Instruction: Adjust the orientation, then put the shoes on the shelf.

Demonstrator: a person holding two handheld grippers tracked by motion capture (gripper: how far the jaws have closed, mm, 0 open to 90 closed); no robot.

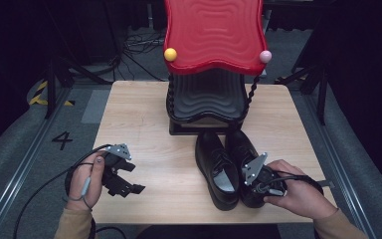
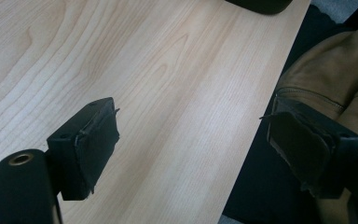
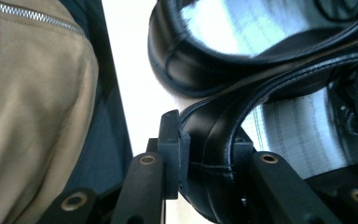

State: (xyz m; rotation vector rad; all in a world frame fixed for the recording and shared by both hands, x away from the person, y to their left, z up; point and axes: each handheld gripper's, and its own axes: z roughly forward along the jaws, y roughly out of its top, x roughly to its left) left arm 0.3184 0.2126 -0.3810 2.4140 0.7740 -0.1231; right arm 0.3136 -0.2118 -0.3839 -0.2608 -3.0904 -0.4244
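Presently, the table point(image 1: 144, 124) is seen bearing a red-topped shoe rack point(image 1: 214, 35) at 12 o'clock and two black shoes at 5 o'clock. The right shoe point(image 3: 223, 140) has its heel rim pinched by the right gripper point(image 1: 258, 186); a slip could follow from so shallow a bite. The left gripper point(image 2: 193, 144) is held spread, empty, at 8 o'clock.

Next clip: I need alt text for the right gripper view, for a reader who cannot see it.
The right gripper has its two black jaws on either side of the heel rim of a black leather shoe, one outside and one inside the opening. A second black shoe lies just beyond on the pale table, and a tan zipped sleeve fills the left side.
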